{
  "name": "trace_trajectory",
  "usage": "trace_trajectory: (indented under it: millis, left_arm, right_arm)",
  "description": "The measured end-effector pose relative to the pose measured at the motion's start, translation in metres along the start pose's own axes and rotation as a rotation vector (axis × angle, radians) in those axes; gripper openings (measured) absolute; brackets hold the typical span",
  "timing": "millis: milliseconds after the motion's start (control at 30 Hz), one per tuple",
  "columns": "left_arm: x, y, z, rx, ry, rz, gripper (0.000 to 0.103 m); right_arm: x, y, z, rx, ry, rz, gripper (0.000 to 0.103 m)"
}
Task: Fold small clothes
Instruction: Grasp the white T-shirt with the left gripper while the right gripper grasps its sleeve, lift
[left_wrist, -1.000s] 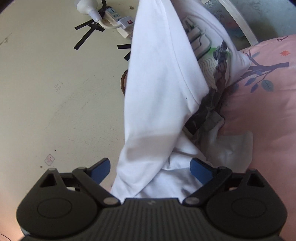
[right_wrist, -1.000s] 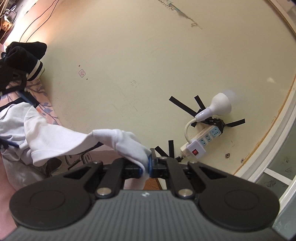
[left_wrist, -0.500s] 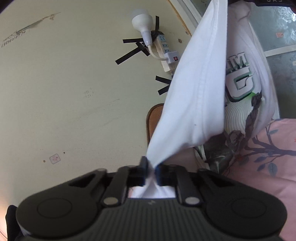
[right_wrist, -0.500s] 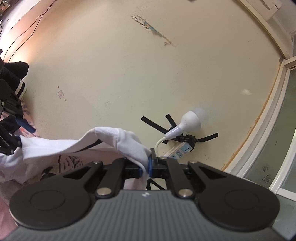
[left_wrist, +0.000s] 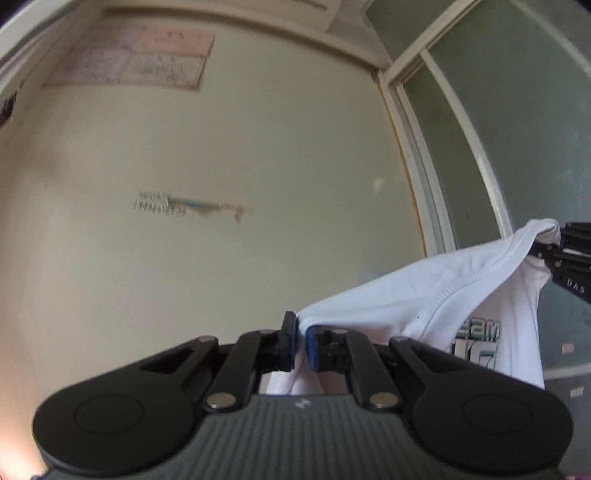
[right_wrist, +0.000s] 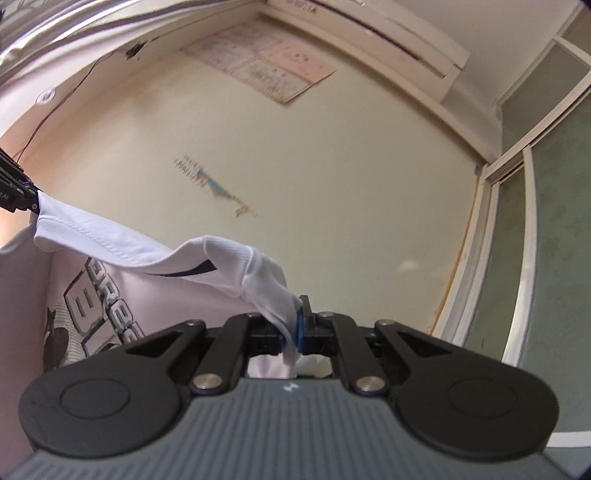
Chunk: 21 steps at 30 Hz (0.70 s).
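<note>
A small white T-shirt with a grey and green print hangs stretched between my two grippers, high in the air in front of the wall. My left gripper is shut on one corner of its top edge. My right gripper is shut on the other corner of the T-shirt. The right gripper shows at the right edge of the left wrist view, and the left gripper shows at the left edge of the right wrist view. The shirt's lower part is out of view.
Both cameras face a cream wall with a paper notice taped high up. A window frame with frosted glass stands to the right. An air conditioner is mounted near the ceiling.
Both grippers have risen and tilted up with the T-shirt. The bed, power strip and lamp have dropped out of view. The left gripper, open a second ago, has shut on the shirt.
</note>
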<state>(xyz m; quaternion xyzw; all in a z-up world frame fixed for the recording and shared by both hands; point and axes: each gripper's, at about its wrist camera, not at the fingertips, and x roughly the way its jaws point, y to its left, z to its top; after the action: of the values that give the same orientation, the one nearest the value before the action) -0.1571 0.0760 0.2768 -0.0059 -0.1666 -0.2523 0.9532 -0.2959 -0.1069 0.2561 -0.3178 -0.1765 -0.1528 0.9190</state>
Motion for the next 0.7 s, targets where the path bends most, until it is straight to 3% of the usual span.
trace_trajectory:
  millis: [167,333,500,633,667,700]
  left_arm:
    - [-0.048,-0.015,0.065,0.128,-0.219,0.092,0.008]
    - [-0.040,-0.024,0.085,0.217,-0.209,0.130,0.010]
    - [0.012,-0.015,0.040,0.229,-0.022,0.198,0.010]
    - [0.085,0.005,-0.037,0.222,0.201,0.333,0.012]
    - [0.113,0.010,-0.067,0.237,0.281,0.383,0.016]
    - [0.141,0.015,-0.101,0.261,0.396,0.412,0.023]
  right_arm:
    - [-0.005,-0.041,0.048,0.084,-0.115,-0.004,0.009]
    - [0.024,-0.063,0.062,0.135,-0.110,0.052,0.009]
    - [0.074,-0.039,0.012,0.181,-0.007,0.187,0.009]
    - [0.148,0.016,-0.066,0.197,0.157,0.273,0.010]
    - [0.168,0.037,-0.088,0.204,0.210,0.285,0.014]
    - [0.191,0.063,-0.115,0.209,0.277,0.303,0.035]
